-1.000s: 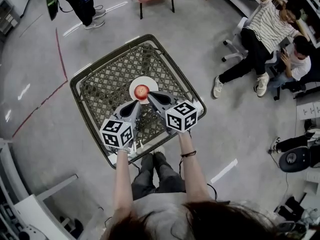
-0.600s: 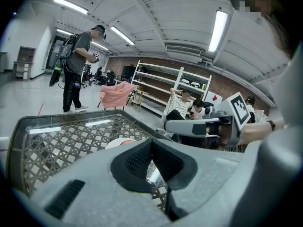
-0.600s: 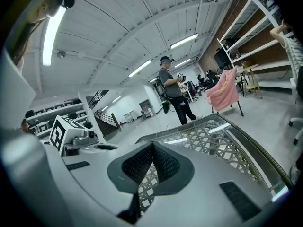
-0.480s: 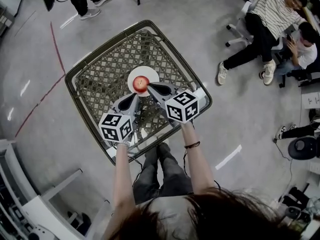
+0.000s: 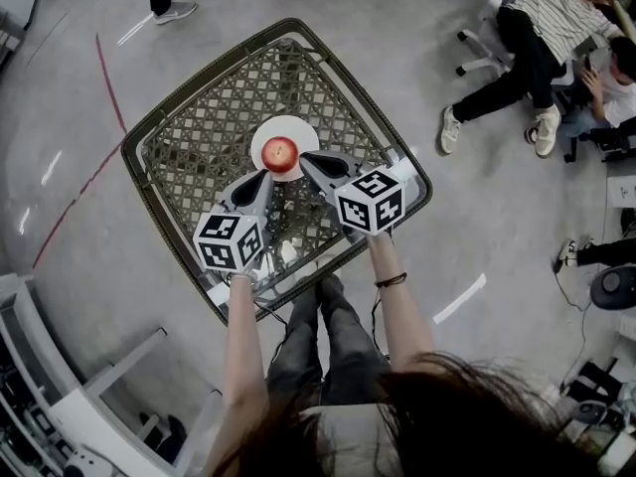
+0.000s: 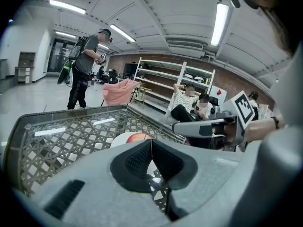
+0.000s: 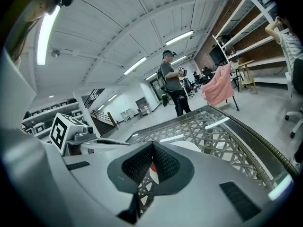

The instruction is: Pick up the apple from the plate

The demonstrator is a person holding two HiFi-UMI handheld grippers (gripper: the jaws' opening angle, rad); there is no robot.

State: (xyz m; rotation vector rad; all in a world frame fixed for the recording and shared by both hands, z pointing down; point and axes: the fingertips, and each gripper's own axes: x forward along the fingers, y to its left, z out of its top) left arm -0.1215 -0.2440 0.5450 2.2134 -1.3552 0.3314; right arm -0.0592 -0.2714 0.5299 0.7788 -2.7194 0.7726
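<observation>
A red apple [image 5: 282, 153] lies on a round white plate [image 5: 298, 128] in the middle of a lattice-topped table [image 5: 177, 173]. My left gripper [image 5: 264, 181] is shut and empty, its tip just short of the plate's near left rim. My right gripper [image 5: 306, 160] is also shut with nothing in it, its tip beside the apple at the plate's right edge. The left gripper view shows the apple [image 6: 139, 137] on the plate [image 6: 119, 139] just past the closed pads [image 6: 142, 157]. In the right gripper view a sliver of apple [image 7: 152, 167] shows behind the closed pads [image 7: 165, 162].
The table has a raised dark rim [image 5: 137, 137]. Two seated people [image 5: 542, 28] are at the far right, and a standing person [image 6: 85, 67] beyond the table. A pink-draped chair [image 6: 118, 91] and shelving [image 6: 161, 82] stand further back. Grey floor surrounds the table.
Both grippers have sunk toward the table top, staying shut and side by side. Their tips sit slightly closer to the plate and apple.
</observation>
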